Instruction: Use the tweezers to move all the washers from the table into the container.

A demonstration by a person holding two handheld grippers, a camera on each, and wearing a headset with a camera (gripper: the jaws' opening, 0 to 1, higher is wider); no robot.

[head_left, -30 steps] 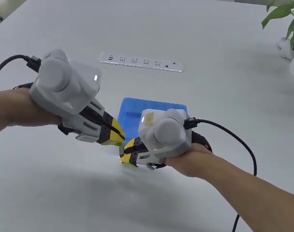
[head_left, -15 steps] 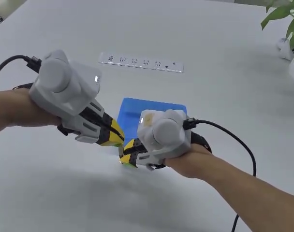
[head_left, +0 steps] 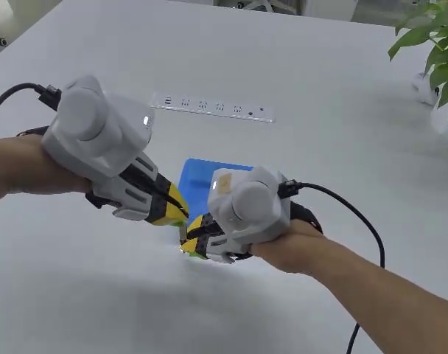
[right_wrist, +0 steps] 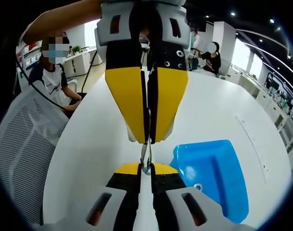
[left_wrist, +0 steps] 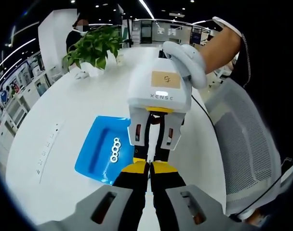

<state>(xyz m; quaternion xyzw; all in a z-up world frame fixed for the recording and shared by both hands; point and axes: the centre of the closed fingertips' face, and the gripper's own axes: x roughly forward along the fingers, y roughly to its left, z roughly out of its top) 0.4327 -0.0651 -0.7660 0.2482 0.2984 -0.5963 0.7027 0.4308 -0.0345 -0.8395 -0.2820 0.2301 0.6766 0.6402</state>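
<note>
Your left gripper [head_left: 178, 212] comes in from the left of the head view and your right gripper [head_left: 193, 242] from lower centre. Their yellow tips meet nose to nose, just in front of the near side of the blue container [head_left: 202, 169].

Both sets of jaws are clenched on the tweezers [right_wrist: 147, 120]. In the right gripper view the thin metal runs down the slit between the left gripper's yellow pads. It ends between the right gripper's own tips at bottom centre.

The washers [left_wrist: 115, 150] lie in a short row of white rings on the container floor, left of centre in the left gripper view. In the right gripper view one of the washers [right_wrist: 198, 186] lies close to the container's near rim, just right of the jaws.

Edges: the container's near corner lies just beside the meeting tips. The table's far edge runs along the top of the head view. A mesh chair [left_wrist: 243, 144] stands past the table's edge at the right of the left gripper view.

Room: you have bare white table [head_left: 342, 125] to the right of the container and across the lower left. The power strip [head_left: 213, 107] lies beyond the container at upper centre, well apart from it. The plant [head_left: 430, 37] sits in the upper right corner, well apart. A black cable [head_left: 349, 214] loops off the right gripper toward lower right.
</note>
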